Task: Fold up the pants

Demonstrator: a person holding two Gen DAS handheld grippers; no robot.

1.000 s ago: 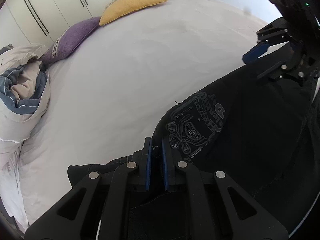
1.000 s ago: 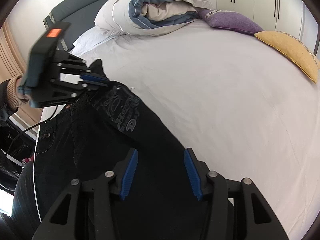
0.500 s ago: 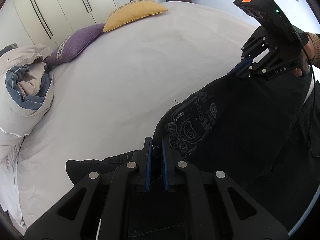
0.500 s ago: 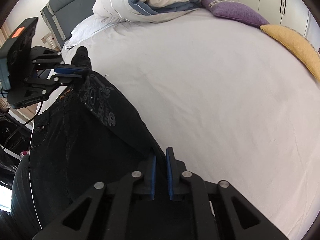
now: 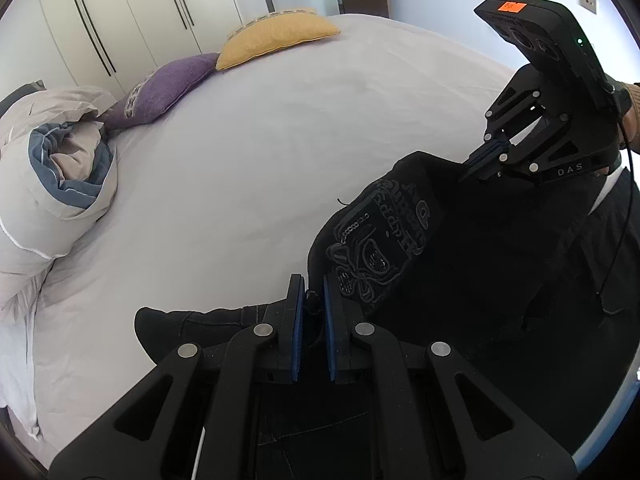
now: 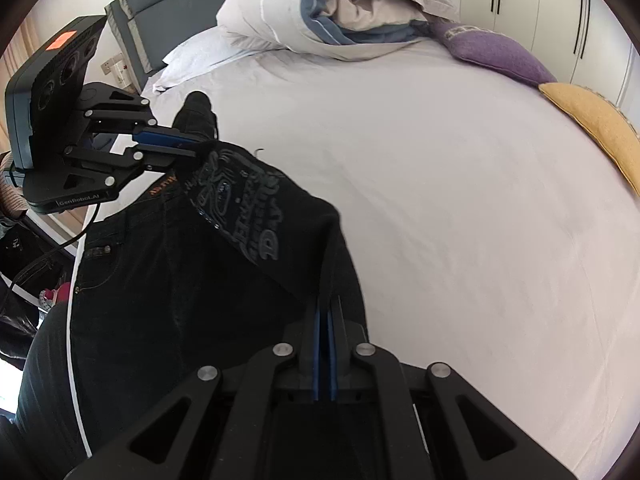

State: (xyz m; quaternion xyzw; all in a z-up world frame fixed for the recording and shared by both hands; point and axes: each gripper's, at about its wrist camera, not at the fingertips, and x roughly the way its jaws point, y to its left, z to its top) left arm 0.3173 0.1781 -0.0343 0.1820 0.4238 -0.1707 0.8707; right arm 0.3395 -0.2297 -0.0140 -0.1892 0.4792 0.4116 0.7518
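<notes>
Left wrist view: left gripper (image 5: 311, 308) pressed together on a bunched edge of the black pants (image 5: 460, 280), dark cloth wedged between the blue pads (image 5: 297, 320). Pants spread ahead and to the right of the tool; printed back pocket (image 5: 378, 240) just beyond the tips. A loose end of the garment lies to the left of the fingers on the white bed sheet (image 5: 240, 152). Far ahead-right, right gripper (image 5: 480, 160) also pinches the fabric edge, cloth raised between the two tools.

Risk, as I judge it: the bite here looks shallow and lumpy. If the hands pull apart, the bunch could slide out and drop that corner.

Right wrist view: right gripper (image 6: 325, 336) clamped nearly flush, a thin fold of pants (image 6: 160, 280) rising from between its tips. Ahead-left, left gripper (image 6: 188, 148) holds the waistband end near the pocket print (image 6: 240, 208). Bulk of the garment hangs left of and below the tool, off the bed sheet (image 6: 440, 200).

Risk: the hanging weight may drag layers unevenly, giving a skewed fold. A single layer may be caught instead of both; cannot tell. The left tool's cable (image 6: 80, 232) hangs close to the cloth and could snag.
</notes>
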